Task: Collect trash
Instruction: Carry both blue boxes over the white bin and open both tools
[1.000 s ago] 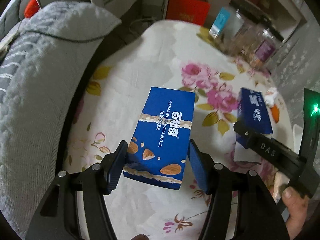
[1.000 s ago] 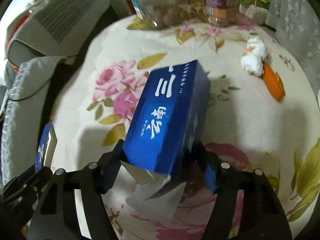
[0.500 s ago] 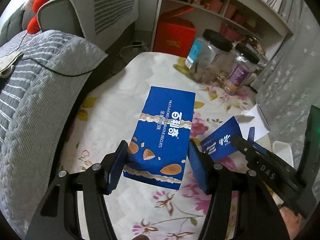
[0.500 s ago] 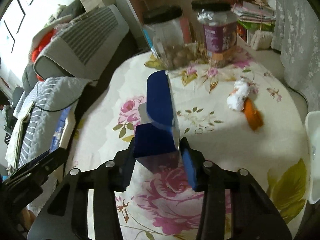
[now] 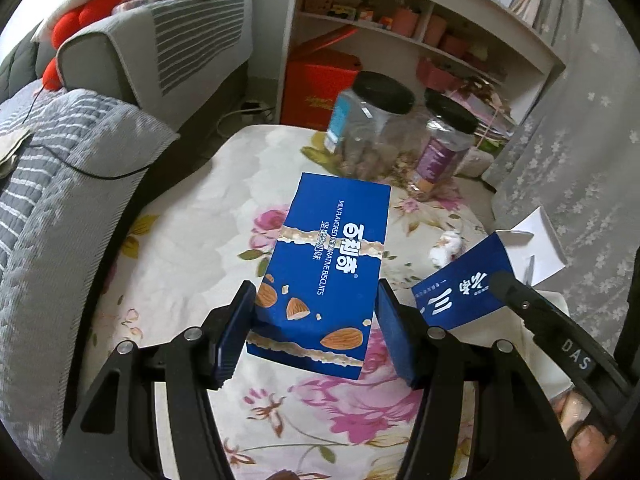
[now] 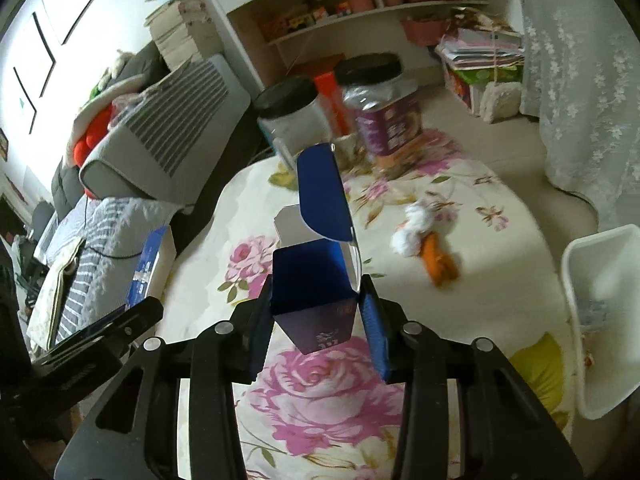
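Note:
A blue almond-biscuit box [image 5: 332, 264] hangs above the flowered table [image 5: 192, 240], with my left gripper [image 5: 316, 332] shut on its near end. To its right a dark blue carton [image 5: 460, 292] with an open white flap is carried by the other tool. In the right wrist view my right gripper [image 6: 318, 320] is shut on that dark blue carton [image 6: 316, 276], whose lid flap stands up. The biscuit box [image 6: 148, 268] shows edge-on at the left. A white tissue wad [image 6: 412, 228] and an orange peel [image 6: 438, 262] lie on the cloth.
Two black-lidded plastic jars [image 6: 292, 120] [image 6: 380, 112] stand at the table's far edge. A white bin [image 6: 600, 312] sits off the right side. A grey striped sofa [image 5: 60, 200] runs along the left, with shelves [image 5: 400, 32] behind and a lace curtain [image 6: 580, 100] on the right.
Both grippers have risen off the table with their boxes. The right jaws closed narrower on the dark blue carton, which turned from lying flat to end-on. More of the room shows.

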`<state>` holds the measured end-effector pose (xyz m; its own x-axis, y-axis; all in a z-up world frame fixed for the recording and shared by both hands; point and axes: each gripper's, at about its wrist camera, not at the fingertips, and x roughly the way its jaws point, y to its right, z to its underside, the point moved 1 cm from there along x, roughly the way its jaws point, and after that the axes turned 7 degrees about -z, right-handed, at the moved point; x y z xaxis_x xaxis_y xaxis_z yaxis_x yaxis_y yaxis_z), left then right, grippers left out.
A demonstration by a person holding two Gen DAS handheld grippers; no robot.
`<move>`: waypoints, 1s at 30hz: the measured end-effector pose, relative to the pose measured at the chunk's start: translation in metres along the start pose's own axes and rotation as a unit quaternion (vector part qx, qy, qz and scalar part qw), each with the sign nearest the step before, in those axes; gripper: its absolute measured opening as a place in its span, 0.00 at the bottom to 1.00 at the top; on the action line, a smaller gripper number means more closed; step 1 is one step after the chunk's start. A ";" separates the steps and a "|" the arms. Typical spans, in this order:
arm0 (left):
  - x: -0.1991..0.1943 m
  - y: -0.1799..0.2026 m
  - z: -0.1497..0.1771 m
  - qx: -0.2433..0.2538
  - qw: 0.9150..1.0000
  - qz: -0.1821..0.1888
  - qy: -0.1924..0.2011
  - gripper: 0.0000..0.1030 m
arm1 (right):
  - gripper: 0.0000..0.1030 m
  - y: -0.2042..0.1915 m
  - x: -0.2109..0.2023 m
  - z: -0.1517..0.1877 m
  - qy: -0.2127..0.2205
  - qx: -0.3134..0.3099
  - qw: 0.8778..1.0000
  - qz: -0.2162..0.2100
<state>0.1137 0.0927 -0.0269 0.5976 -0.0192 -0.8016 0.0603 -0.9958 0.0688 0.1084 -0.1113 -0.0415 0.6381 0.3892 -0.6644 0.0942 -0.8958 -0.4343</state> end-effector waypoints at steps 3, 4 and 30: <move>-0.002 0.018 0.000 0.009 1.000 0.007 0.005 0.58 | 0.37 0.015 -0.014 -0.003 0.011 0.009 1.000 0.004; -0.002 0.023 0.000 0.012 1.000 0.009 0.005 0.58 | 0.37 0.020 -0.018 -0.004 0.014 0.012 1.000 0.006; 0.003 0.214 0.027 0.108 0.990 0.094 -0.006 0.58 | 0.37 0.201 -0.176 -0.025 0.147 0.144 0.973 0.109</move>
<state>0.1070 -0.1224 -0.0310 0.5719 -0.2057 -0.7941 -0.2239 -0.9704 0.0902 0.0340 -0.3653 0.0032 0.8133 0.0810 -0.5762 -0.2592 -0.8361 -0.4835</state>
